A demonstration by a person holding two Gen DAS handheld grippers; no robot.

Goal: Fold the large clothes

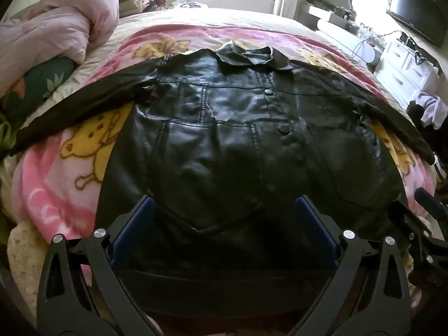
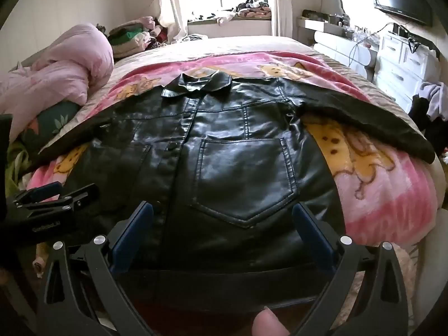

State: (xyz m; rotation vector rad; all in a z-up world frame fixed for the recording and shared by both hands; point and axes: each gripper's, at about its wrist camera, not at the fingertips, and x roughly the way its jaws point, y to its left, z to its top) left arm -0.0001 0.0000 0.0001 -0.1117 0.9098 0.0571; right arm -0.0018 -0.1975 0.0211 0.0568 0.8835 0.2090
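L gripper [image 1: 224, 224]: jaws spread wide, nothing between the blue pads. R gripper [image 2: 222, 226]: same, jaws wide apart, nothing gripped. Both side by side, level, aimed toward 12 o'clock; fingertip visible at 6.

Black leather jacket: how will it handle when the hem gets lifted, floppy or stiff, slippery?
The black leather jacket probably drapes rather than holds shape: its sleeves sag over the pink blanket. The glossy surface suggests it may slip in a pinch. Likely heavyish, given the thick seams and pocket.
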